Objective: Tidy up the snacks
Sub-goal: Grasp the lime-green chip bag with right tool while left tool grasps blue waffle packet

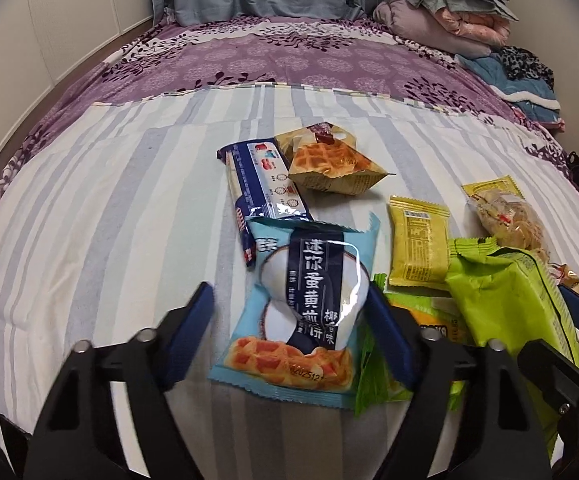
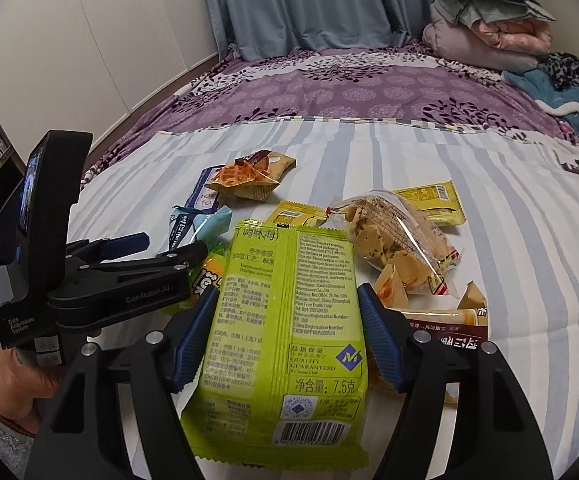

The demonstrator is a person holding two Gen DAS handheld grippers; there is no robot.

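Observation:
A light-blue waffle-cookie packet lies flat on the striped bedcover between the fingers of my left gripper. The right pad touches its edge; the left pad stands a little clear of it, so the jaws are open. My right gripper is shut on a lime-green packet, both blue pads pressing its long sides. That green packet shows at the right of the left wrist view. The left gripper appears at the left of the right wrist view, held by a hand.
More snacks lie on the bedcover: a dark-blue bar, a waffle pack, yellow sachets, a clear bag of crackers and a brown bar. Folded bedding is piled at the far right. White wardrobe doors stand to the left.

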